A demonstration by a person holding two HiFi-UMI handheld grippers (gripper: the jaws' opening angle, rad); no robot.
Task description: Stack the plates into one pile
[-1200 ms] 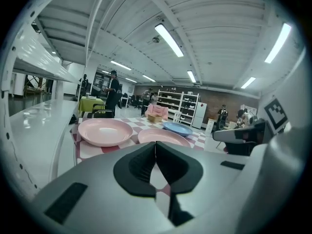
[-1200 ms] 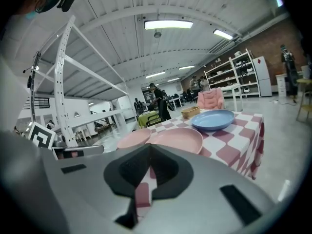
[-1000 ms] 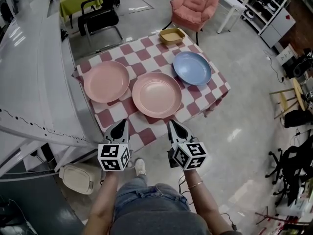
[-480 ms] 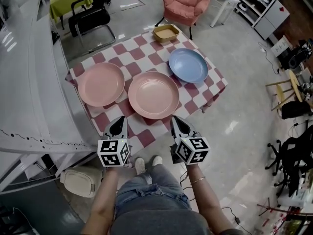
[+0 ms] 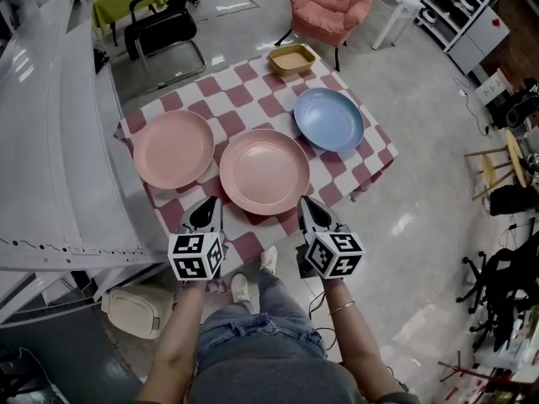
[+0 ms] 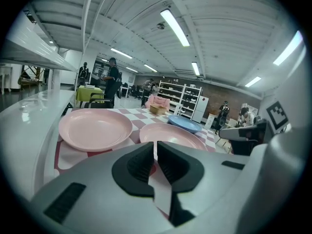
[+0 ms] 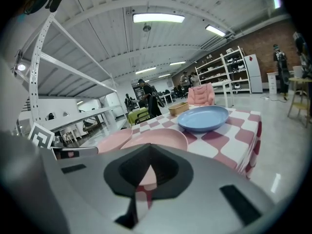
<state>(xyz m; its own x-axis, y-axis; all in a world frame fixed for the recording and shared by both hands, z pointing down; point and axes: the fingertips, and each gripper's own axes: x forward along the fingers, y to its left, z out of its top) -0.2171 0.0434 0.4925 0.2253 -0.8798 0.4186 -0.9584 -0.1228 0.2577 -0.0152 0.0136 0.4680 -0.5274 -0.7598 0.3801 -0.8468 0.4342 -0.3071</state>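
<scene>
three plates, head view: left pink plate (image 5: 174,148), middle pink plate (image 5: 264,171) and blue plate (image 5: 328,119) lie side by side on the checkered table (image 5: 253,91), none resting on another. left gripper (image 5: 208,211) and right gripper (image 5: 308,209) hang over the near table edge, just short of the middle pink plate. left gripper view: jaws clenched, nothing between them. right gripper view: jaws clenched, empty. judgement: no pile begun; every stacking move remains.
</scene>
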